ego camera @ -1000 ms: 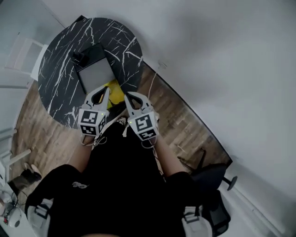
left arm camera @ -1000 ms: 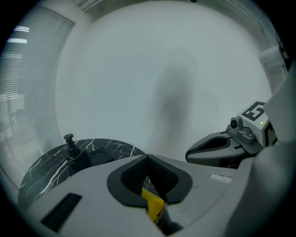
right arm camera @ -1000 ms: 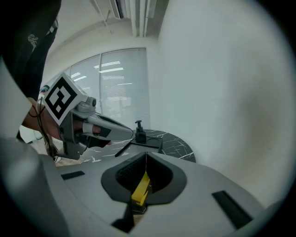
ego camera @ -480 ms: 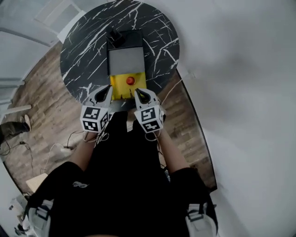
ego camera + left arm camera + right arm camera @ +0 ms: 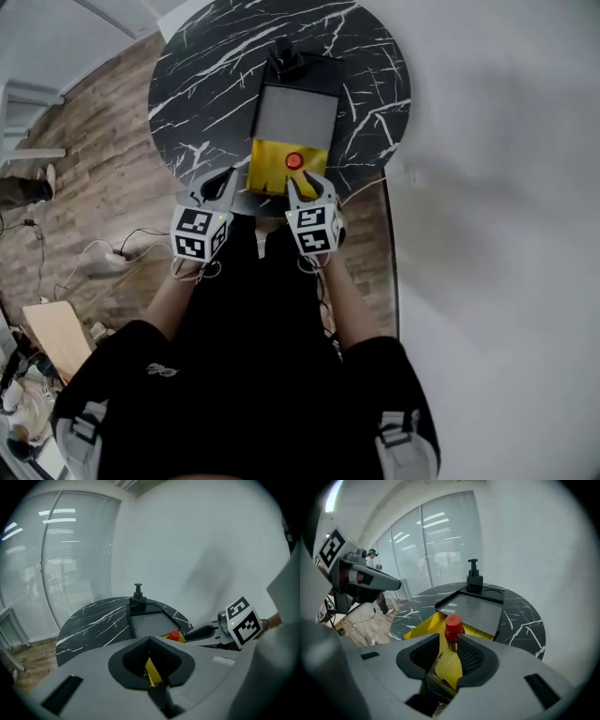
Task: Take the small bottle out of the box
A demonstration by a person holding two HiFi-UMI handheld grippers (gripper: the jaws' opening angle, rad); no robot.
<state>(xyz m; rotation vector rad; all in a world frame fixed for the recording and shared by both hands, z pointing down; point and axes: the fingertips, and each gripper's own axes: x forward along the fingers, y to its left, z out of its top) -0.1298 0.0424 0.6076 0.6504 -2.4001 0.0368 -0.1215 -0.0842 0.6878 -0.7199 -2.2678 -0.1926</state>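
Dressed all in black: a loose short-sleeved top (image 5: 253, 375) with a small pale logo (image 5: 161, 372) on the chest, sleeves ending above the elbow. Flanked at the lower corners by pale grey pieces (image 5: 82, 427) with dark straps, too blurred to name. Equipped at the left gripper (image 5: 228, 176) and the right gripper (image 5: 305, 180) with matte grey shells, curved jaws lined in black, ribbed on the right one, and a white marker cube (image 5: 196, 234) printed with black squares, a small green light beside them. Trailing thin pale cords (image 5: 199, 274) below each cube. Opening at the right jaws, with the red-capped small bottle (image 5: 453, 625) between them
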